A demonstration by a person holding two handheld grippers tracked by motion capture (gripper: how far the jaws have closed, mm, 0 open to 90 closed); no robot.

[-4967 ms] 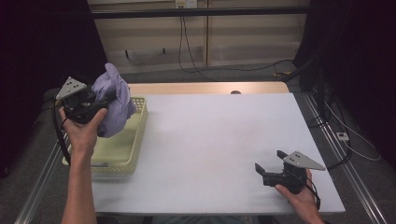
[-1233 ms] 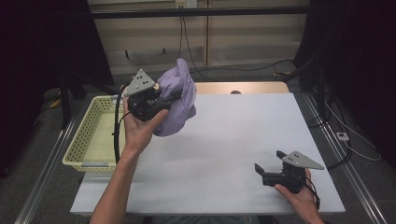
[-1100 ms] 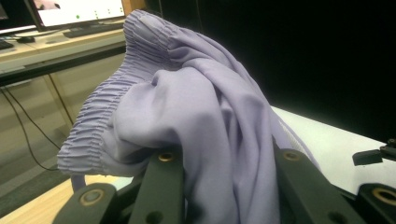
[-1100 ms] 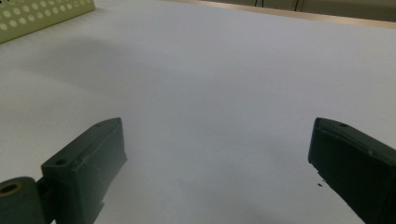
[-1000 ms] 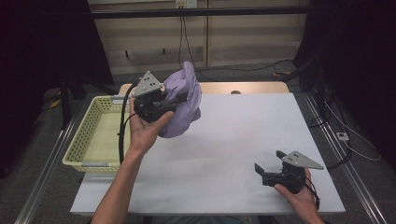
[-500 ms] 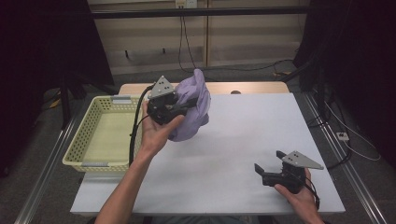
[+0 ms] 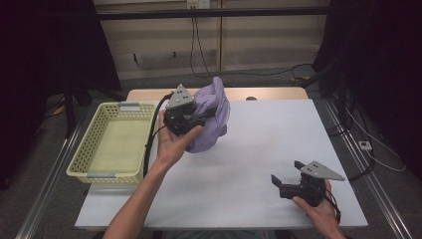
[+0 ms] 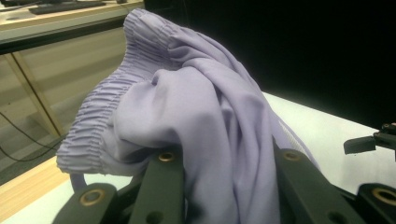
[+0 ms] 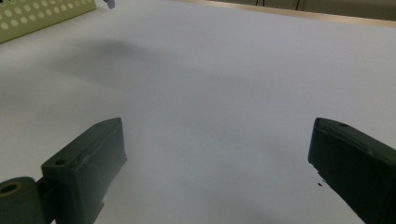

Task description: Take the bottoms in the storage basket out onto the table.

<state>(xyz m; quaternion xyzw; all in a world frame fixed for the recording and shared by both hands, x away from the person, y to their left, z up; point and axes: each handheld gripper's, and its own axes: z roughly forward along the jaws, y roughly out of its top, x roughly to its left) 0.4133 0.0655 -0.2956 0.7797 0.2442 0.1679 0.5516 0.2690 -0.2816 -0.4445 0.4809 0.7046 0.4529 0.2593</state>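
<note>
Left gripper (image 7: 206, 113) clamped on bunched lilac cloth (image 7: 211, 119), held up over far-left part of white table (image 7: 259, 164), just right of yellow basket (image 7: 107, 144). Cloth hangs from jaws, lower folds close to tabletop; can't tell if touching. In left gripper view, cloth (image 8: 187, 116) pinched between both black jaws, gathered elastic band at top-left, rest draped down over jaws twd camera. Left forearm comes in from near edge, angled up to gripper, black cable looping down beside wrist.

Right gripper (image 7: 284, 180) at near-right of table, low over surface, jaws apart w/ nothing between; grey three-cornered plate on top. In right gripper view, right gripper (image 9: 217, 154) has both jaws spread wide over bare white tabletop, basket (image 9: 42, 11) corner at far left.

Basket sits at left edge of table, well apart from right gripper. Wooden strip along far edge of table; cables on wall behind.
</note>
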